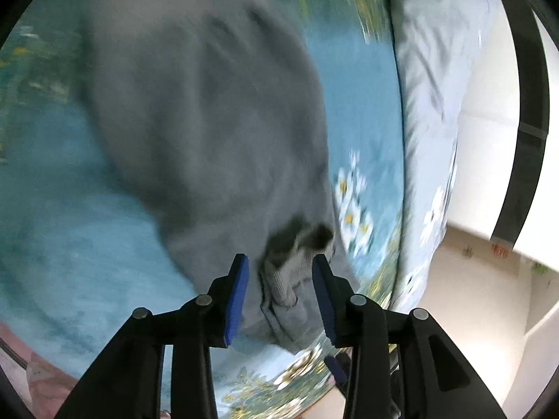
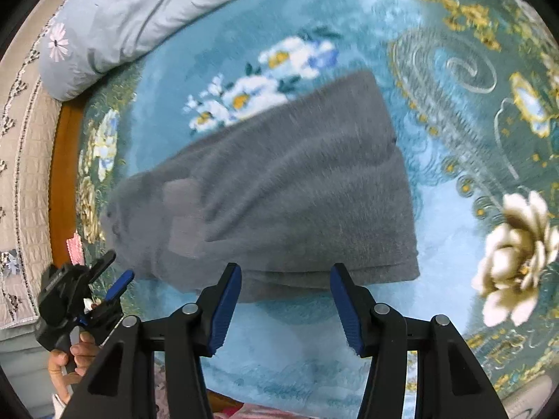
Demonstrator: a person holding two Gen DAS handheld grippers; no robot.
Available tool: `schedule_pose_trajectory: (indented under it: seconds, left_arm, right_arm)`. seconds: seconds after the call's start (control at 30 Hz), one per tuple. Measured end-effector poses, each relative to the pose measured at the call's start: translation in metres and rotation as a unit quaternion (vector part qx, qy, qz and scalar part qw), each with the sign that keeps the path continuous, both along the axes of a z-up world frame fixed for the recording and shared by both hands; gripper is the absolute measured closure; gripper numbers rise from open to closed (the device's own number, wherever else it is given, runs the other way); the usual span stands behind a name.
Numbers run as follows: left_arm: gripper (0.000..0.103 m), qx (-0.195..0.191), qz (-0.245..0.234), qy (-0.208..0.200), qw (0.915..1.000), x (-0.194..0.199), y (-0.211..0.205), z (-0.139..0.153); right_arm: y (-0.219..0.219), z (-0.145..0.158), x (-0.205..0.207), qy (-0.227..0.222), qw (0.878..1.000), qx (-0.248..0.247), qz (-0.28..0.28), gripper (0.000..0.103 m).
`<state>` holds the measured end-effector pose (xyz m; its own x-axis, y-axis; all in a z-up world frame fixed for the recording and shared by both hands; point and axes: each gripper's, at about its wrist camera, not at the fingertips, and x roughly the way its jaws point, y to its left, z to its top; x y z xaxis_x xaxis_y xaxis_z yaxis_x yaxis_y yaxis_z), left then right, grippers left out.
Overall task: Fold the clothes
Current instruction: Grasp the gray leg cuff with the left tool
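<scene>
A grey knit garment (image 2: 279,188) lies folded in layers on a blue flowered blanket (image 2: 454,139). In the left wrist view the same garment (image 1: 209,111) fills the middle, blurred, with a ribbed cuff (image 1: 297,272) bunched near its lower edge. My left gripper (image 1: 281,262) is open, its blue pads either side of that cuff, not closed on it. My right gripper (image 2: 286,272) is open and empty just above the garment's near edge. The left gripper also shows in the right wrist view (image 2: 104,279), held in a hand at the garment's left end.
A pale blue quilt (image 2: 139,10) is rolled along the far edge of the blanket; it also shows in the left wrist view (image 1: 436,87). A beige quilted cover (image 2: 21,174) and a wooden bed rail (image 2: 63,174) lie at the left. White walls (image 1: 489,174) stand beyond the bed.
</scene>
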<state>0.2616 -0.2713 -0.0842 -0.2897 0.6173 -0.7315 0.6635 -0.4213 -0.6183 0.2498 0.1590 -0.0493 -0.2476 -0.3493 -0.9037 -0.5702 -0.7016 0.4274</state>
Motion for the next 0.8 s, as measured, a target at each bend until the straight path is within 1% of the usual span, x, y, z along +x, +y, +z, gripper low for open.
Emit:
schedule_pose_trajectory:
  seconds: [0.07,0.1,0.13,0.23,0.33,0.37,0.43,0.47,0.5,0.57,0.6,0.67,0.8]
  left_arm:
    - [0.058,-0.010,0.028,-0.001,0.9995,0.012,-0.023,0.005]
    - [0.052,-0.016,0.040,-0.002,0.9991,0.014,-0.033,0.007]
    - [0.050,-0.020,0.051,-0.003,0.9985,0.018,-0.044,0.008]
    - [0.047,-0.028,0.076,-0.007,0.9967,0.027,-0.069,0.005]
    - [0.045,-0.037,0.093,-0.016,0.9948,0.044,-0.107,-0.001]
    - [0.045,-0.037,0.101,-0.019,0.9941,0.047,-0.115,-0.005]
    - [0.044,-0.034,0.117,-0.024,0.9923,0.047,-0.122,-0.013]
    - [0.044,-0.033,0.123,-0.026,0.9915,0.052,-0.132,-0.018]
    - [0.043,-0.031,0.129,-0.028,0.9908,0.053,-0.138,-0.024]
    - [0.042,-0.027,0.138,-0.027,0.9897,0.041,-0.135,-0.036]
    - [0.042,-0.026,0.139,-0.024,0.9897,0.039,-0.137,-0.035]
    - [0.041,-0.024,0.137,-0.019,0.9900,0.032,-0.137,-0.037]
    - [0.040,-0.033,0.130,-0.029,0.9906,0.019,-0.140,-0.052]
  right_arm:
    - [-0.003,0.014,-0.001,0.005,1.000,0.008,0.004,0.047]
    - [-0.005,0.021,-0.003,0.006,1.000,0.013,0.008,0.047]
    - [-0.007,0.028,-0.006,0.007,1.000,0.018,0.012,0.047]
    - [-0.014,0.045,-0.012,0.011,0.999,0.029,0.025,0.047]
    - [-0.022,0.062,-0.020,0.017,0.998,0.039,0.040,0.045]
    - [-0.025,0.069,-0.023,0.020,0.998,0.044,0.047,0.043]
    - [-0.029,0.080,-0.028,0.024,0.996,0.054,0.061,0.042]
    - [-0.031,0.085,-0.031,0.026,0.996,0.060,0.068,0.041]
    - [-0.032,0.091,-0.033,0.028,0.994,0.069,0.075,0.041]
    - [-0.031,0.098,-0.033,0.027,0.993,0.080,0.081,0.041]
    - [-0.030,0.099,-0.033,0.025,0.993,0.084,0.081,0.041]
    - [-0.027,0.100,-0.029,0.018,0.993,0.086,0.072,0.041]
    - [-0.022,0.104,-0.019,0.013,0.994,0.094,0.054,0.041]
